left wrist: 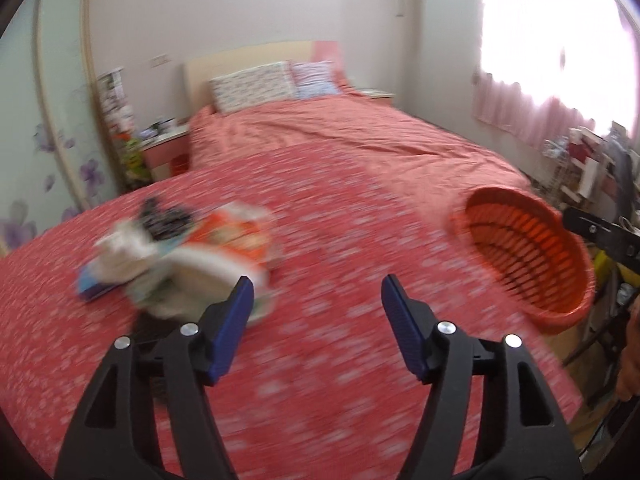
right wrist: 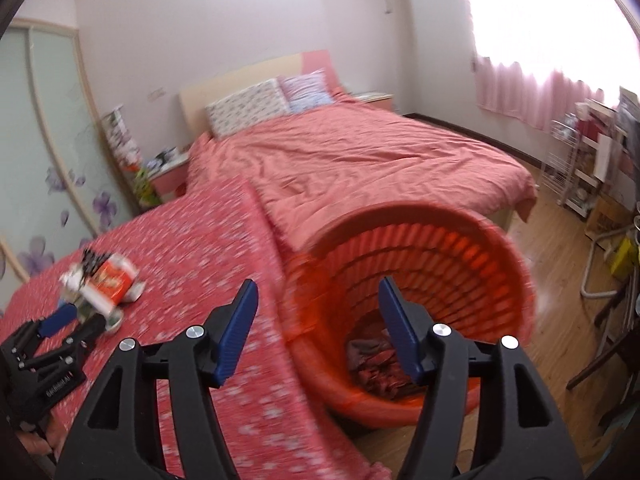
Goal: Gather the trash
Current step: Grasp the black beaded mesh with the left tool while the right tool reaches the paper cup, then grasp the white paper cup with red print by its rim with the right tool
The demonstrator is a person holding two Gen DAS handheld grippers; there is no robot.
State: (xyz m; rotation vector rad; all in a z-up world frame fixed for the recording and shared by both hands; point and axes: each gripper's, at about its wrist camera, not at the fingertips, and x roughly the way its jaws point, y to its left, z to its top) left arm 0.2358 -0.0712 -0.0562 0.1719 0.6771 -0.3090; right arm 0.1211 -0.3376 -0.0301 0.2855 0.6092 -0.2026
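A blurred pile of trash (left wrist: 180, 256), white paper, an orange and white wrapper and a dark scrap, lies on the red patterned cloth (left wrist: 320, 240). My left gripper (left wrist: 318, 304) is open and empty, just right of the pile. An orange slatted basket (left wrist: 528, 256) sits at the cloth's right edge. In the right wrist view my right gripper (right wrist: 318, 308) is open and empty over the basket (right wrist: 420, 280), which holds dark red crumpled material (right wrist: 372, 364). The trash pile (right wrist: 100, 284) and the left gripper (right wrist: 70, 322) show at the left.
A bed (right wrist: 360, 160) with a salmon cover and two pillows (right wrist: 272, 104) lies behind. A pink nightstand (left wrist: 168, 152) and a sliding wardrobe door (left wrist: 52, 120) stand to the left. Cluttered racks (right wrist: 592, 168) and wooden floor (right wrist: 560, 248) are on the right.
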